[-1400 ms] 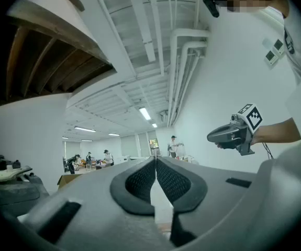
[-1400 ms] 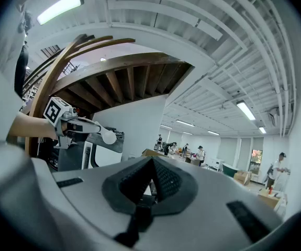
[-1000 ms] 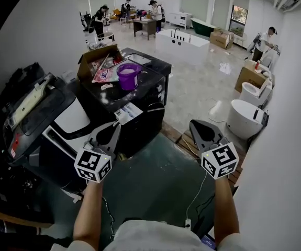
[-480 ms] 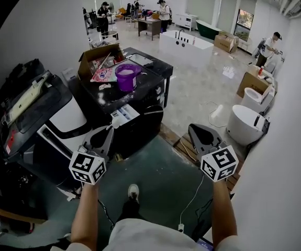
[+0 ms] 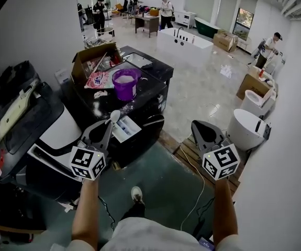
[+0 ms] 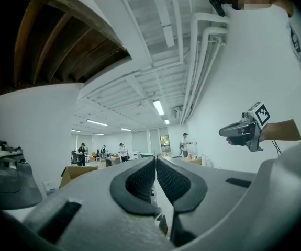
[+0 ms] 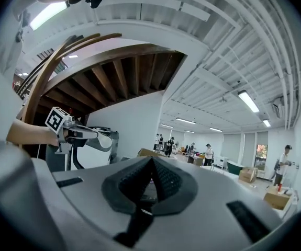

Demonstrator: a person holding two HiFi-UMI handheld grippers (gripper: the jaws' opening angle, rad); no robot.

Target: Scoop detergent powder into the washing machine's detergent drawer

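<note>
A purple tub of white powder stands on top of the black washing machine. The machine's detergent drawer is pulled out at its front. My left gripper hovers just left of the drawer, shut on the handle of a small white scoop. The scoop's bowl shows at that gripper's tip in the right gripper view. My right gripper is held to the right, away from the machine, over the floor. Its pads are pressed together with nothing between them.
A cardboard box of clutter sits behind the tub. A dark and white machine stands at the left. At the right are a wooden pallet, a white tub and a cable on the green floor. People stand far back.
The view has drawn closer to the washing machine. The left gripper has risen a little with the scoop, next to the drawer. A shoe now shows on the floor below.
</note>
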